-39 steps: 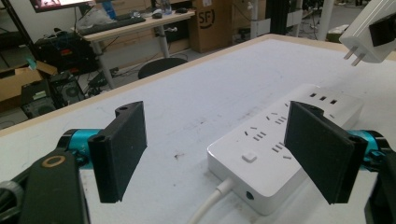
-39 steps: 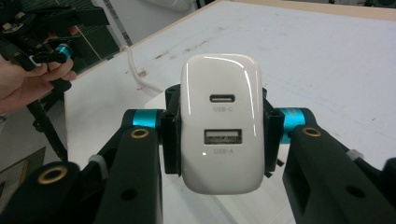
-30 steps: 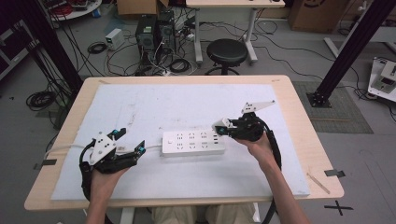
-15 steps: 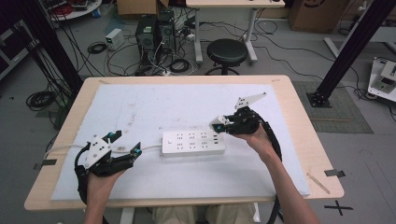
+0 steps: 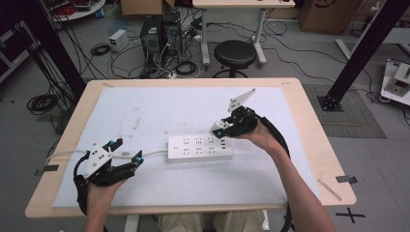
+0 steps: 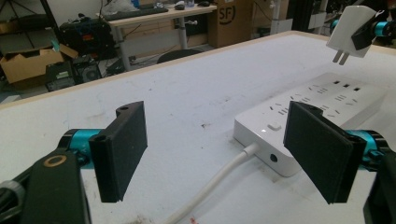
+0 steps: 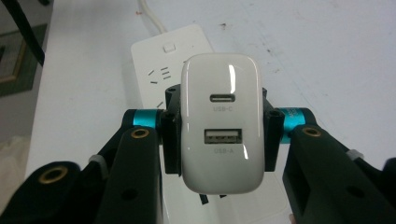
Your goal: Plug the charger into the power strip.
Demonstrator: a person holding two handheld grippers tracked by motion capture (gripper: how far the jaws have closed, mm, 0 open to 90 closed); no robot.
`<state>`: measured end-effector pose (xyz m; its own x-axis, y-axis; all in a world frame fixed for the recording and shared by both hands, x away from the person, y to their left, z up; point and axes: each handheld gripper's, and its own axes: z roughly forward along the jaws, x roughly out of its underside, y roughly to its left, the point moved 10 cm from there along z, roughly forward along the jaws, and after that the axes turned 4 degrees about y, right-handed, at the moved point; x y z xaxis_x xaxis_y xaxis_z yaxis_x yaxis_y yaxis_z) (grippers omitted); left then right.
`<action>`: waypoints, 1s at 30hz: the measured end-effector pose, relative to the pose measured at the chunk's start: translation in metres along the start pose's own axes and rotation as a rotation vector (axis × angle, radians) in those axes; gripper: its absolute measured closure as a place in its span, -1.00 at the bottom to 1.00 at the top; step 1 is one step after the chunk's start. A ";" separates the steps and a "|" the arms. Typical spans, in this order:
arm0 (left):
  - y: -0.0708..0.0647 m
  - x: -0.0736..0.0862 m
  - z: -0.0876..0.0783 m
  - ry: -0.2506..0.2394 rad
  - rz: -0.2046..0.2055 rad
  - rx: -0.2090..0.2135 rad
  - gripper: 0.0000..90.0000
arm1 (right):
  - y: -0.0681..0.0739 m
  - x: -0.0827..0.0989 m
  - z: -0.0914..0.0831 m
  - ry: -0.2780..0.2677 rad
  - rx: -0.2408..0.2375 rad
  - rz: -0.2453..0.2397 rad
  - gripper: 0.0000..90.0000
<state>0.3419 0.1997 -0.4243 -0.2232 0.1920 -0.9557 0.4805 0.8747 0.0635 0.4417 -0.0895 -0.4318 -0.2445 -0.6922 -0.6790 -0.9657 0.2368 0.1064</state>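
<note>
Right hand-held gripper [image 5: 223, 128] holds charger [image 7: 222, 122] tilted above power strip [image 5: 199, 148].

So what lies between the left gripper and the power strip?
In the left gripper view, the strip's white cord runs over bare white table cover between the open left gripper and the power strip.

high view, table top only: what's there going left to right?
left gripper → white cord → power strip → right gripper holding the white charger above the strip's right end.
</note>
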 end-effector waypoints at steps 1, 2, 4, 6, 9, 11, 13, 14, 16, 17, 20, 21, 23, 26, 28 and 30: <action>0.000 0.000 0.000 0.002 -0.002 0.000 -0.52 | 0.000 0.000 0.002 0.014 -0.009 -0.001 0.40; 0.000 0.000 0.000 0.002 -0.002 0.000 -0.52 | 0.000 0.000 0.002 0.014 -0.009 -0.001 0.40; 0.000 0.002 0.000 0.009 0.000 0.003 -0.52 | -0.003 0.001 0.008 0.047 -0.002 -0.036 0.40; 0.000 0.002 0.000 0.010 0.000 0.003 -0.52 | -0.003 0.002 0.008 0.054 -0.001 -0.037 0.40; -0.001 0.003 0.001 0.013 0.000 0.004 -0.52 | -0.004 -0.001 0.007 0.069 -0.014 -0.057 0.40; 0.000 0.003 0.001 0.015 0.001 0.003 -0.52 | -0.004 -0.002 0.007 0.063 -0.022 -0.064 0.40; 0.000 0.004 0.002 0.017 0.001 0.005 -0.52 | -0.004 -0.001 0.008 0.102 -0.027 -0.088 0.40; -0.001 0.004 0.002 0.017 0.000 0.006 -0.52 | -0.004 0.000 0.009 0.121 -0.019 -0.095 0.40; -0.001 0.004 0.003 0.019 0.000 0.006 -0.52 | -0.004 -0.003 0.010 0.148 -0.015 -0.123 0.40; -0.001 0.004 0.003 0.019 0.000 0.006 -0.52 | -0.004 -0.003 0.010 0.148 -0.015 -0.123 0.40; -0.002 0.004 0.002 0.019 -0.002 0.006 -0.52 | -0.004 -0.007 0.012 0.164 -0.035 -0.145 0.40; -0.002 0.004 0.002 0.019 -0.002 0.004 -0.52 | -0.005 -0.008 0.014 0.197 -0.041 -0.169 0.40; -0.002 0.004 0.002 0.019 -0.002 0.004 -0.52 | -0.005 -0.010 0.015 0.201 -0.046 -0.175 0.40; 0.001 0.005 -0.001 0.023 -0.004 -0.003 -0.52 | -0.009 -0.008 0.022 0.264 -0.050 -0.215 0.40; 0.002 0.006 -0.002 0.022 -0.005 -0.008 -0.52 | -0.011 -0.008 0.025 0.270 -0.048 -0.224 0.40; 0.003 0.007 -0.003 0.026 -0.005 -0.011 -0.52 | -0.010 -0.007 0.028 0.273 -0.061 -0.228 0.40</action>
<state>0.3391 0.2053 -0.4297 -0.2480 0.1989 -0.9481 0.4700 0.8805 0.0618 0.4553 -0.0683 -0.4486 -0.0285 -0.8812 -0.4720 -0.9995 0.0199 0.0232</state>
